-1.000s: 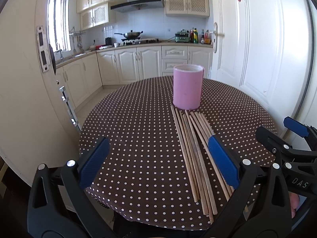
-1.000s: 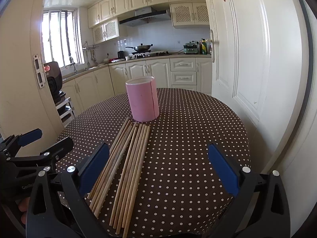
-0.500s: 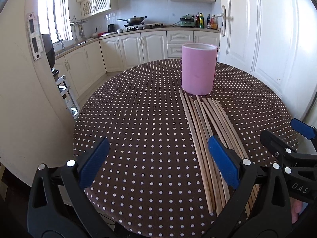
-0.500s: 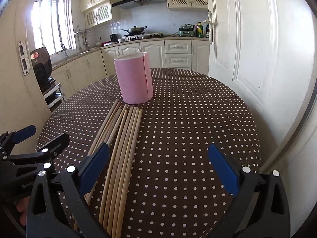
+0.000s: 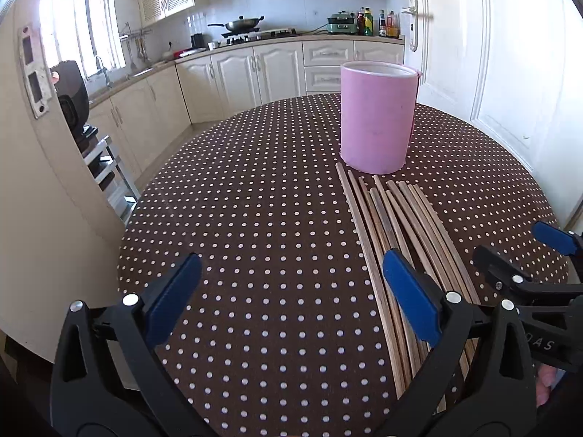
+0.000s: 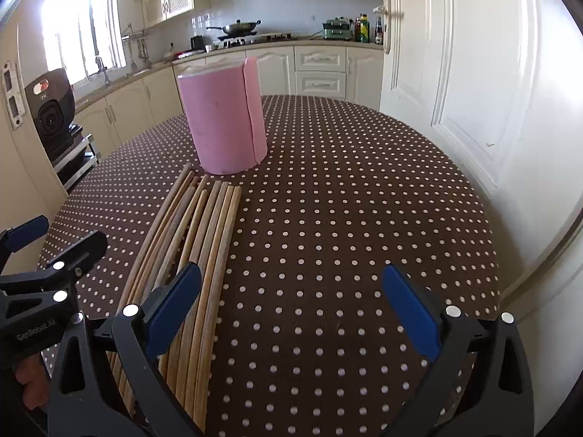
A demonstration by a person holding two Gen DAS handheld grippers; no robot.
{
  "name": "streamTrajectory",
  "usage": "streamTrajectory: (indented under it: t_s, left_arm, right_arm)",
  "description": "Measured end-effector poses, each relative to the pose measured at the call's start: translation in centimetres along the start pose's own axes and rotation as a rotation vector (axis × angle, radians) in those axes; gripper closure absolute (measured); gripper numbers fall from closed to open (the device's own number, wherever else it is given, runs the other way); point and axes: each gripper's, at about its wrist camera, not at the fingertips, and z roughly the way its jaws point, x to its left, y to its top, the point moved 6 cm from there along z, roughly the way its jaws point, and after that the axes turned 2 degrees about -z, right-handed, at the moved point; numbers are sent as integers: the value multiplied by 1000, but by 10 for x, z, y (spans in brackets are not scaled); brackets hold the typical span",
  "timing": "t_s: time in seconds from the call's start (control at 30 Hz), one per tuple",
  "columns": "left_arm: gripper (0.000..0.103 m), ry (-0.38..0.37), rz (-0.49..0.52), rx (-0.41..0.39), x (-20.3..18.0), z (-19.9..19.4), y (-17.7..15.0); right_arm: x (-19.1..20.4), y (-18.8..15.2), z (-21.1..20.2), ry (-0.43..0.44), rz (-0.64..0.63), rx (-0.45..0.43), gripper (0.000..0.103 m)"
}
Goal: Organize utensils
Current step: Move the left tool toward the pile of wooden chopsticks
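Several wooden chopsticks (image 5: 397,225) (image 6: 204,233) lie side by side on a round table with a brown polka-dot cloth (image 5: 262,218) (image 6: 346,200). Their far ends stop just short of an upright pink cylindrical holder (image 5: 377,113) (image 6: 224,116). My left gripper (image 5: 291,298) hovers open over the near part of the table, its right finger above the chopsticks. My right gripper (image 6: 291,302) is open too, its left finger above the same bundle. Each gripper shows at the edge of the other's view, and nothing is held.
A white door (image 5: 484,54) stands close on the right of the table. Kitchen cabinets and a counter with a wok (image 5: 242,22) run along the back. A black appliance on a metal rack (image 6: 51,116) sits to the left, beside a cream door edge (image 5: 32,73).
Both grippers have moved forward and lower over the table, so the holder and chopsticks look larger and nearer. Both stay open; the chopsticks have not moved.
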Motion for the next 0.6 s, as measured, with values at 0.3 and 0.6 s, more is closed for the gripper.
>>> streamTrajectory:
  t_s: [0.3, 0.6]
  left_arm:
    - [6, -36, -22, 41, 4, 15, 7]
    - [6, -69, -40, 77, 6, 26, 9]
  right_arm:
    - [2, 7, 13, -9, -39, 57, 7]
    - [11, 10, 24, -73, -126, 84, 7]
